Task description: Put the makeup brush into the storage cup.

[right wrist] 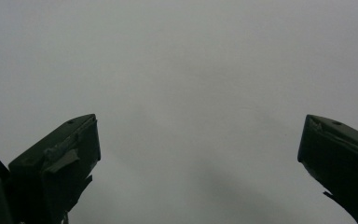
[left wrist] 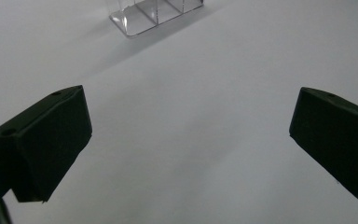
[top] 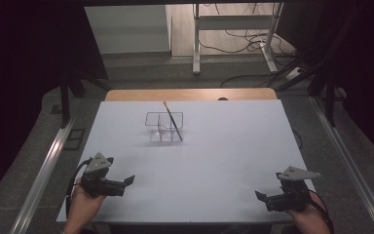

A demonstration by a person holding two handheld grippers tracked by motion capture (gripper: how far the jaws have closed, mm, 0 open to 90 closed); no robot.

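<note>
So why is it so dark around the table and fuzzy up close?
High view: the light falls on the white table, the edges stay black. Left tool view: the clear box looks soft, with a faint shadow. Right tool view: the tool and plain table look hazy.

The left claw (top: pixel 128 181) sits low at the near left of the high view, held in the person's left hand (top: pixel 84 202), its jaws pointing right and a little forward. In the left gripper view those jaws stand wide apart with nothing between them. The right claw (top: pixel 259 195), held in the right hand (top: pixel 308 215) at the near right, points left, its jaws likewise spread wide and empty
</note>
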